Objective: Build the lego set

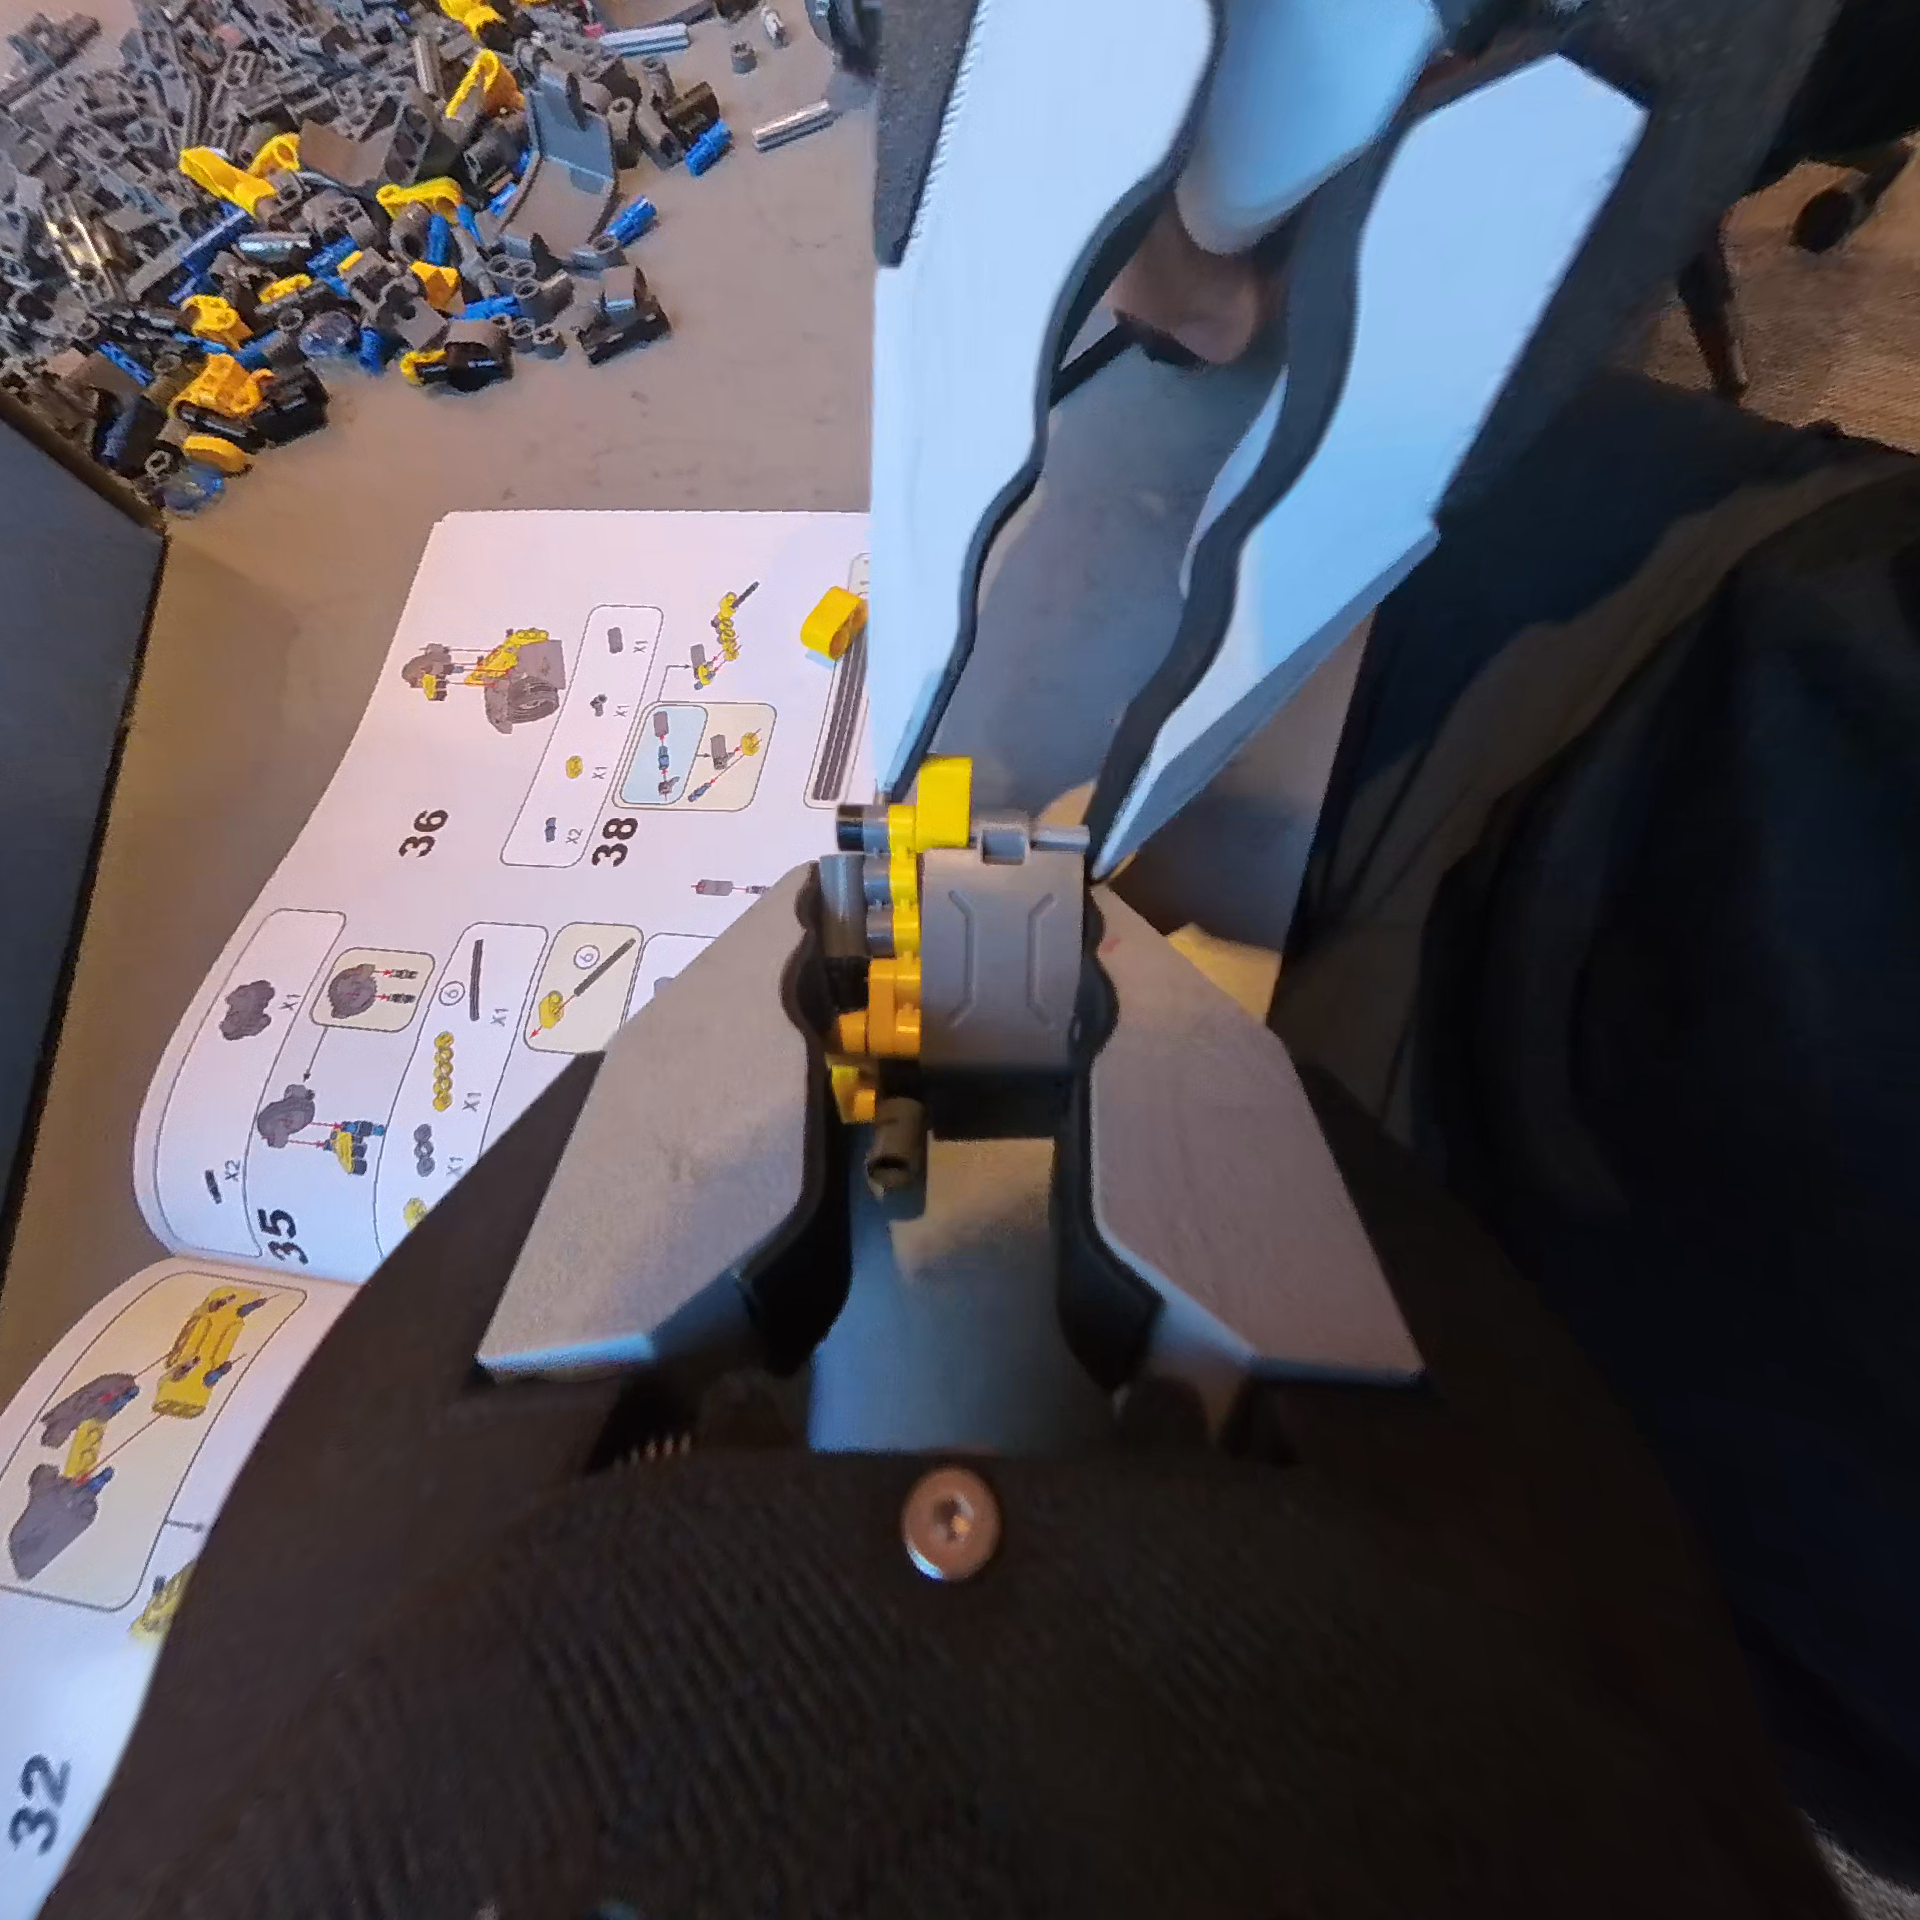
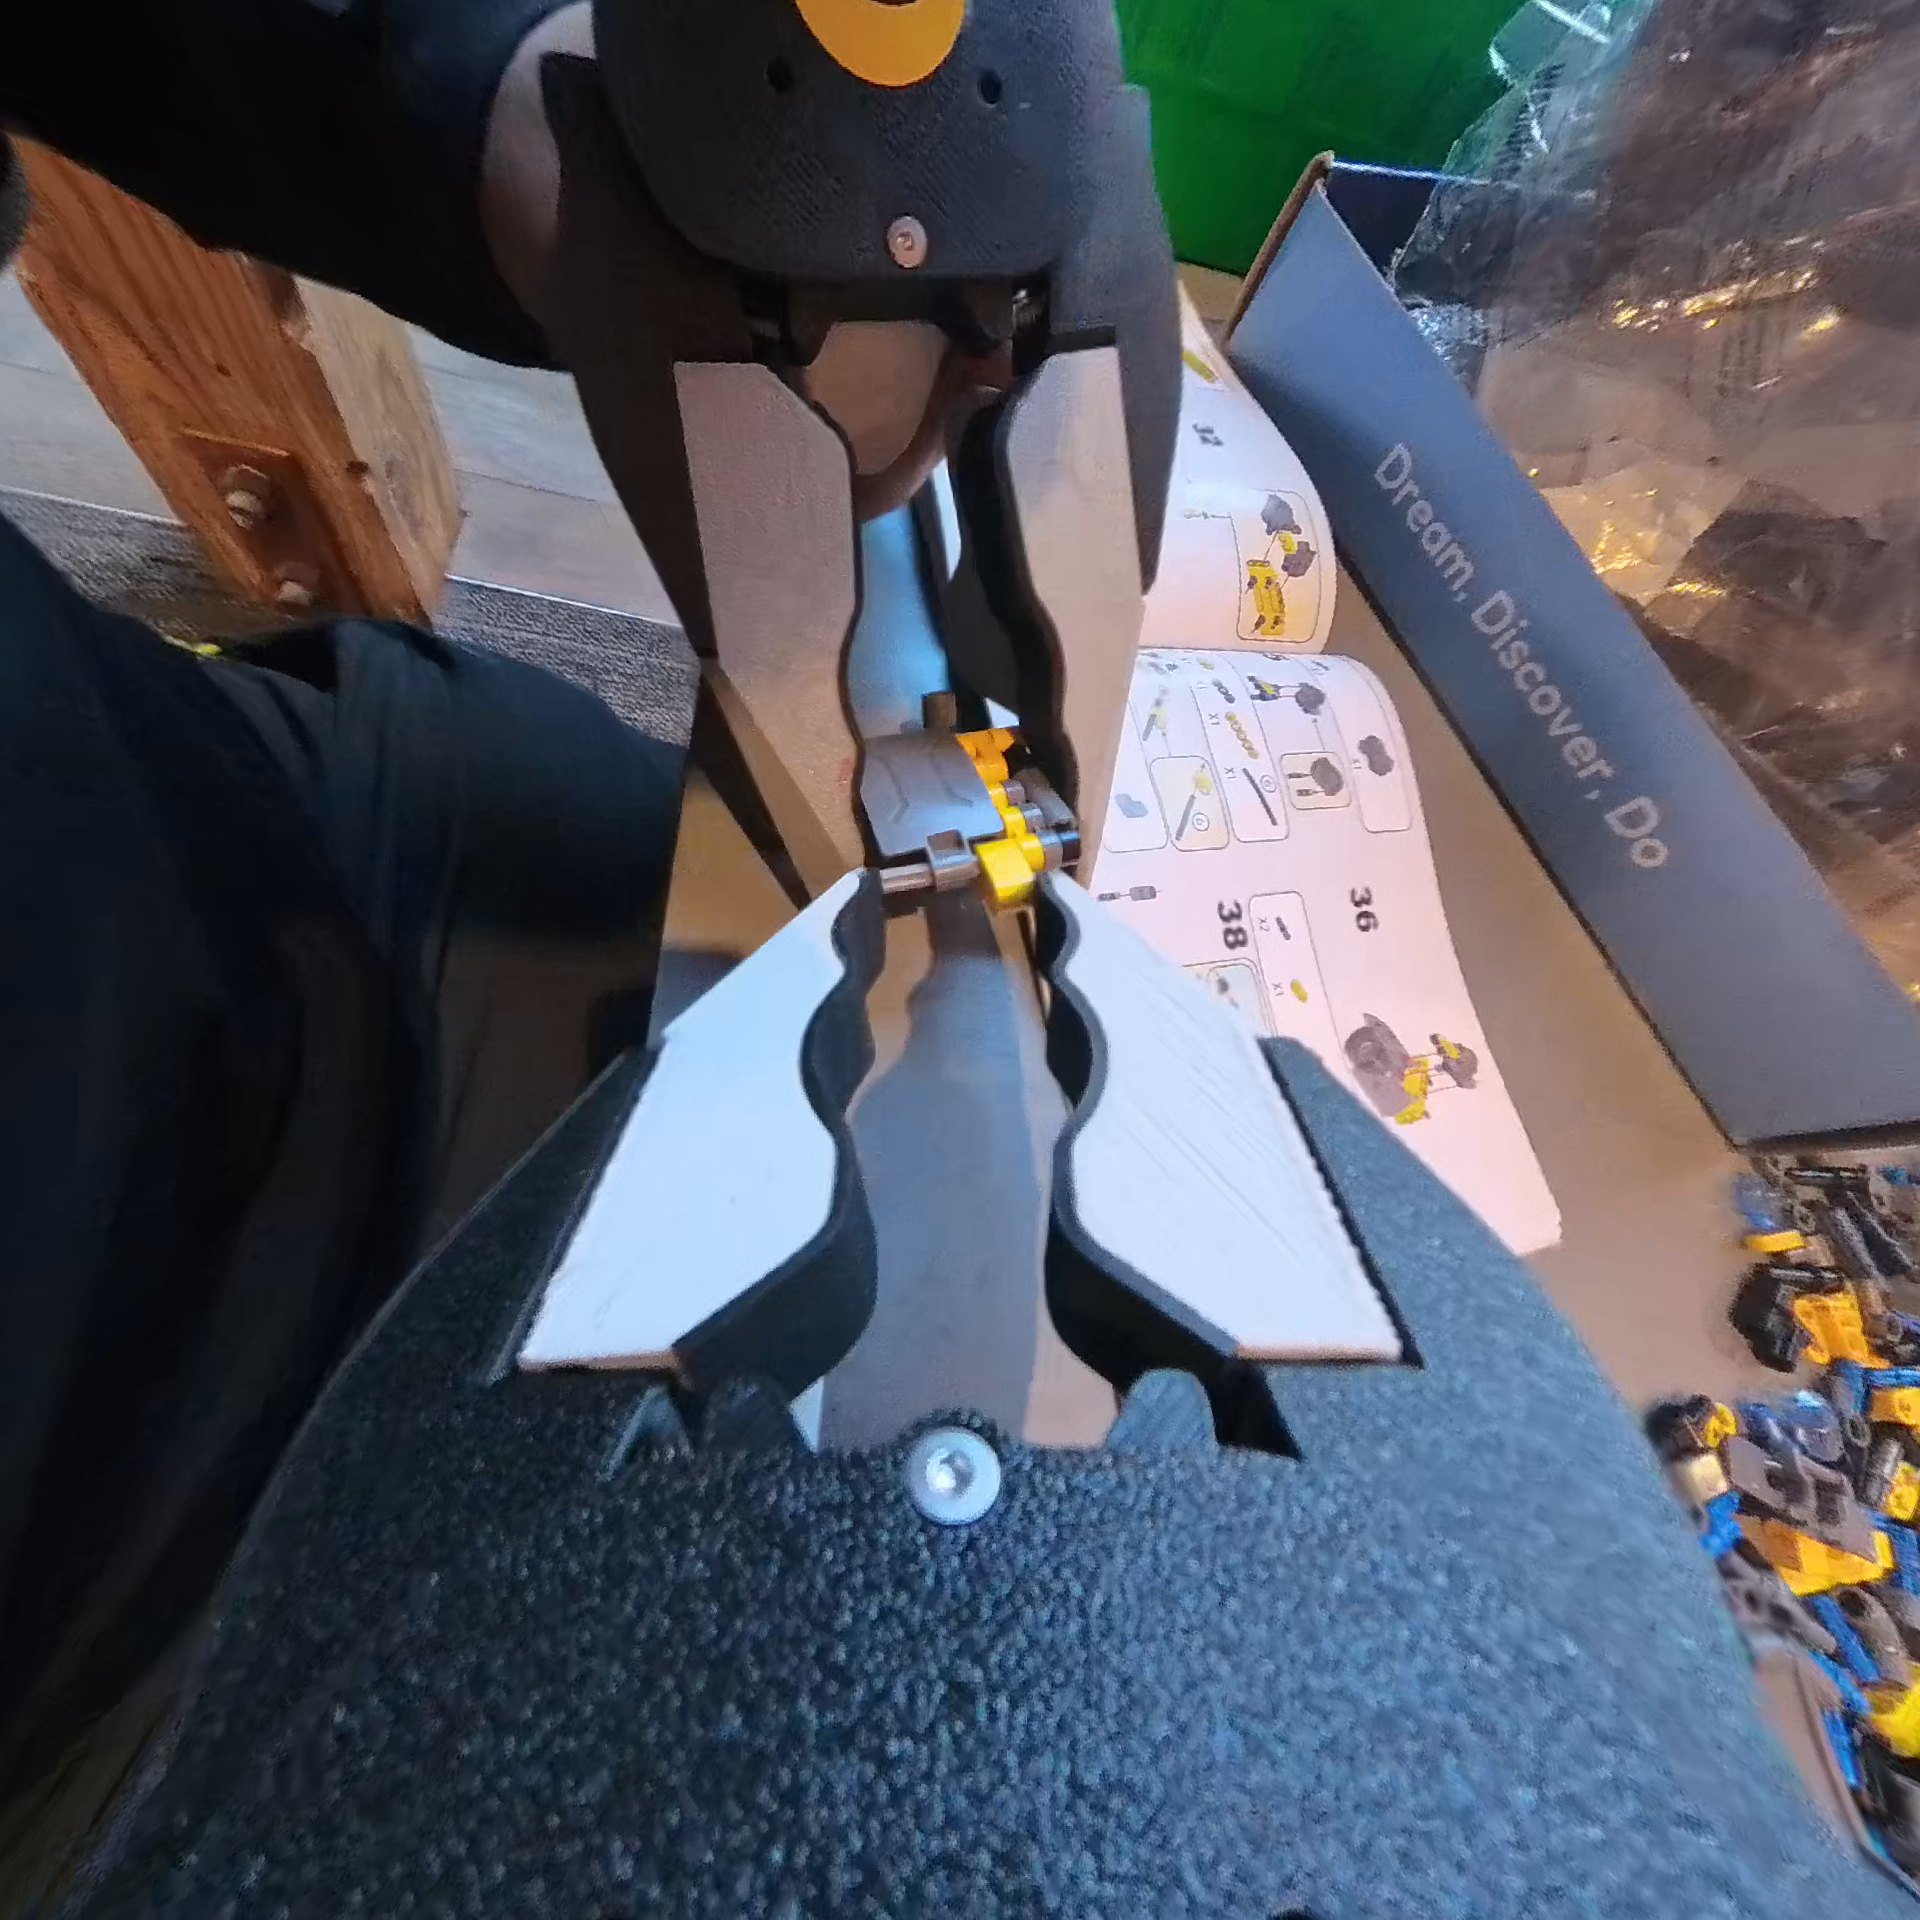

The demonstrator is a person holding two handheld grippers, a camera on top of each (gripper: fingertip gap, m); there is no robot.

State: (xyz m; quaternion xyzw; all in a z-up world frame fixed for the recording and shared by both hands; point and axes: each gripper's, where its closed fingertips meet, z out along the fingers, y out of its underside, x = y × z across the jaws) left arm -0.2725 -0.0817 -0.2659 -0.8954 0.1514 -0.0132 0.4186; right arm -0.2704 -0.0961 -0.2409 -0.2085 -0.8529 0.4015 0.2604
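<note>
Left gripper (image 1: 951, 997): jaws clenched on the model (image 1: 966, 966), a small grey-and-yellow brick assembly, centre of the left wrist view; the hold appears to steady it in mid-air above the counter (image 1: 727, 436).

Right gripper (image 2: 961, 899): enters from the top of the left wrist view, tip to tip with the left. Jaws parted, tips at the model's top edge by the yellow connector (image 2: 1006, 864) and grey hinge bar (image 2: 940, 860); whether they pinch either cannot be told.

Manual (image 1: 499, 883): open on the counter, left of centre, in reach for reference.

Loose yellow piece (image 1: 834, 621): lying on the manual.

Loose bricks (image 1: 312, 239): heap, upper left.

Box (image 2: 1558, 707): dark, upper right of the right wrist view, beside the manual.
</note>
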